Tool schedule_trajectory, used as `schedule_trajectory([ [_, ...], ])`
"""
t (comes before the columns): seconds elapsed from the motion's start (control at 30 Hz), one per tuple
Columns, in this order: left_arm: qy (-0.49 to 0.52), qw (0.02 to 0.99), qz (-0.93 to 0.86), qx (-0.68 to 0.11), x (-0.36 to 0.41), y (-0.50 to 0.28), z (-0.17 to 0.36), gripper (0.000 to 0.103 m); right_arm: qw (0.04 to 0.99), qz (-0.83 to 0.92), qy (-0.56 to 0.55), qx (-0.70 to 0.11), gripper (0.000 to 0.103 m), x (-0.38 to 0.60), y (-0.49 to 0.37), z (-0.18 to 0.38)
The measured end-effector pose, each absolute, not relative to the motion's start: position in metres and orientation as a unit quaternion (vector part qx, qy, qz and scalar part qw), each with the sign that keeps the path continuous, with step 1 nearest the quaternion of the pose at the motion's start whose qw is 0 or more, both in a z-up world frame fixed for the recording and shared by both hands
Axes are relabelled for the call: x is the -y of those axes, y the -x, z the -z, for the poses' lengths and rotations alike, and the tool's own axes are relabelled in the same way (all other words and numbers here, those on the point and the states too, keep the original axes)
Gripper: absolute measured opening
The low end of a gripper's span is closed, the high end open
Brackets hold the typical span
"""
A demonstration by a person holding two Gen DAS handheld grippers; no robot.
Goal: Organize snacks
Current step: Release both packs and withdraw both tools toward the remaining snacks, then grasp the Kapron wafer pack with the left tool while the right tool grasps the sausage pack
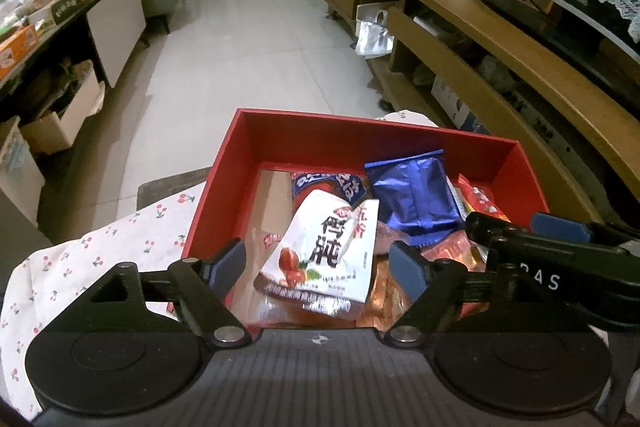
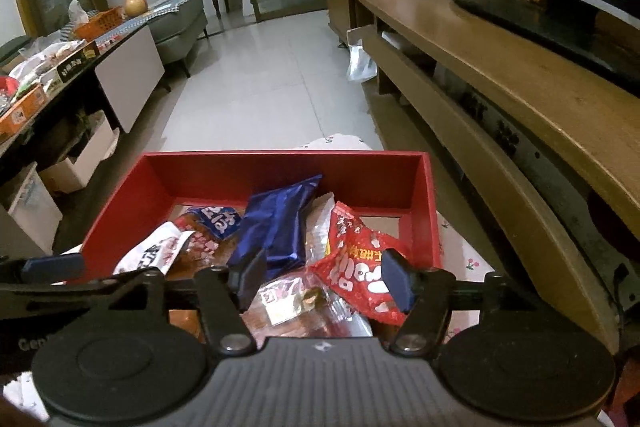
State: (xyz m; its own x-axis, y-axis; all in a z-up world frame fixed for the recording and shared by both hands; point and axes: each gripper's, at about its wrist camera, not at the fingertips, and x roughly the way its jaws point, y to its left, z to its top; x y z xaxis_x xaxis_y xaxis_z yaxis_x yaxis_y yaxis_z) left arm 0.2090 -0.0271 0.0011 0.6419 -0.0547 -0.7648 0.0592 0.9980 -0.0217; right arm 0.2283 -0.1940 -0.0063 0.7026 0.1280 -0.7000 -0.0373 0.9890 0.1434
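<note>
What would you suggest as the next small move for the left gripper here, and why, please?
Probably lower the left gripper and close on the white packet: its fingers stand open on either side of that packet, which lies on top of the pile in the red box, and neither gripper holds anything.

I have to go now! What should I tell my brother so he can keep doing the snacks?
Left tool: open, empty, above the white packet.
Right tool: open, empty, above the red packet.
Red box sits on the cherry cloth with the blue packet and other snacks piled loosely inside.
Done: snacks are in the box.
Left: possibly tidying the pile; neither tool holds anything.
</note>
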Motion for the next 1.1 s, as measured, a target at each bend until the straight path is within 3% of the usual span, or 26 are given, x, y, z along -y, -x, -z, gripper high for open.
schedule_trajectory([
  [0.37, 0.017, 0.891, 0.045, -0.452, 0.019, -0.168, 0.006, 0.085, 0.916, -0.061, -0.048, -0.393, 0.079, 0.196, -0.179, -0.003],
  [0.83, 0.016, 0.852, 0.050, -0.521, 0.032, -0.171, 0.060, 0.085, 0.899, -0.072, -0.038, -0.429, 0.081, 0.203, -0.160, 0.008],
  [0.97, 0.012, 0.847, 0.042, -0.530, 0.031, -0.172, 0.072, 0.082, 0.896, -0.077, -0.035, -0.435, 0.081, 0.202, -0.157, 0.010],
  [1.1, 0.006, 0.848, 0.036, -0.529, 0.030, -0.169, 0.071, 0.070, 0.896, -0.087, -0.034, -0.434, 0.081, 0.205, -0.148, 0.006],
])
